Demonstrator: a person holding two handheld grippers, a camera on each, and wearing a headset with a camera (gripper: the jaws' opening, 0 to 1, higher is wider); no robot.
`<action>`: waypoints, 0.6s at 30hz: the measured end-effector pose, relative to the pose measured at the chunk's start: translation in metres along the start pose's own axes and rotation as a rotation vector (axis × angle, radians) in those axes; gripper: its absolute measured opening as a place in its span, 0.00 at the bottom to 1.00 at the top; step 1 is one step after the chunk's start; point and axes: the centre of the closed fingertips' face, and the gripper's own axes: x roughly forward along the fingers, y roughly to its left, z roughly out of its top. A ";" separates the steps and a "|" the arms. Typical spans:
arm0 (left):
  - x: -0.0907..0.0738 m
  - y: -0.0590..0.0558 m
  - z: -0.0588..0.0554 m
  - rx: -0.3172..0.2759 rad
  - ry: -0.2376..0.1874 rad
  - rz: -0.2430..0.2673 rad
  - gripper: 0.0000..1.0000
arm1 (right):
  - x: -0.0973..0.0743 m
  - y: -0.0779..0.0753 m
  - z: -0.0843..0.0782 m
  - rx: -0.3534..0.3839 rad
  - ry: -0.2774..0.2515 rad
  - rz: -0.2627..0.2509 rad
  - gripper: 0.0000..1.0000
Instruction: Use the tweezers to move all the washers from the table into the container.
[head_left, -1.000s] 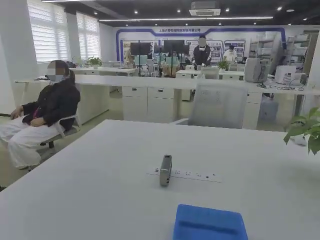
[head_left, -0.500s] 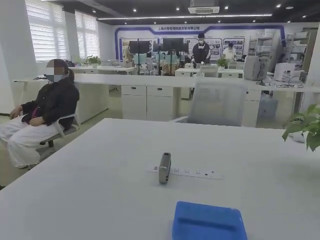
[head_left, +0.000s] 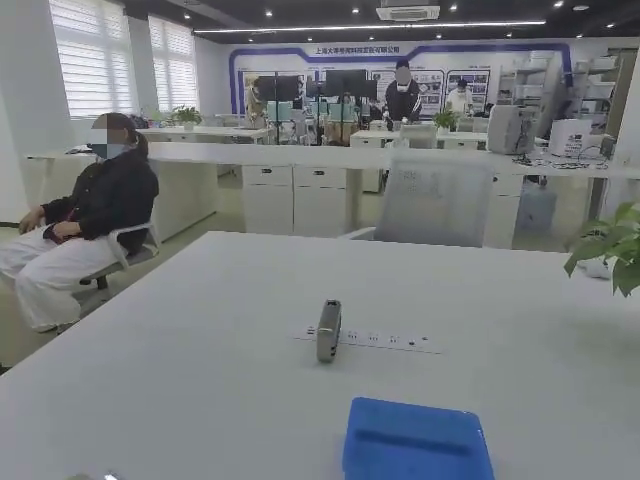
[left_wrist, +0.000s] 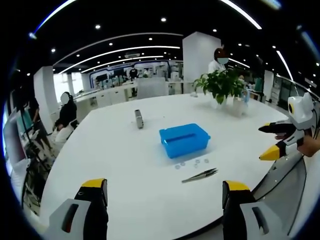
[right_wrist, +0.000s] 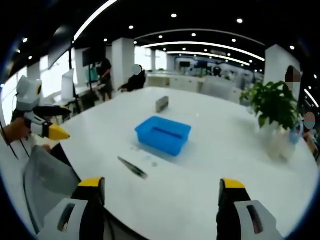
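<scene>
Head view: I look out across the white table (head_left: 200, 380). The blue container (head_left: 419, 440) sits at the bottom edge, and past it a grey device (head_left: 329, 329) rests by a power strip (head_left: 385, 343).

Left gripper view: my left claw (left_wrist: 164, 185) is released, its 2 jaws wide apart with nothing between them. The tweezers (left_wrist: 200, 175) lie flat on the table ahead of it, off toward its right jaw. Just beyond them the washers (left_wrist: 192, 163) are scattered, too small for a sure count, and the container (left_wrist: 184, 139) is close behind those. My right claw (left_wrist: 280, 141) comes in from the right, parted and empty.

Right gripper view: my right claw (right_wrist: 159, 183) is released too and holds nothing. The tweezers (right_wrist: 133, 168) lie ahead toward its left jaw, with the washers (right_wrist: 148, 159) between them and the container (right_wrist: 163, 134). The left claw (right_wrist: 40, 122) hangs far off past the left jaw.

I expect the tweezers to be light, stiff and slick, and awkward to lift because they lie flat. I would clamp across both legs near the middle, so that squeezing closes the tips. The washers look thin and feather-light and will probably skid, so each needs a pinch at its rim.

The 2 gripper views give me the tweezers and washers. The head view, aimed farther up the table, gives me the power strip.
</scene>
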 end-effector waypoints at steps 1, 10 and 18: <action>0.001 0.000 0.000 0.000 0.001 -0.001 0.98 | 0.000 0.000 0.000 -0.001 0.002 0.001 0.93; 0.005 0.003 0.004 0.006 -0.013 -0.008 0.96 | 0.005 -0.002 0.001 -0.001 0.003 -0.005 0.92; 0.014 0.002 -0.001 0.025 0.007 -0.034 0.96 | 0.007 -0.004 0.003 -0.003 0.006 -0.014 0.89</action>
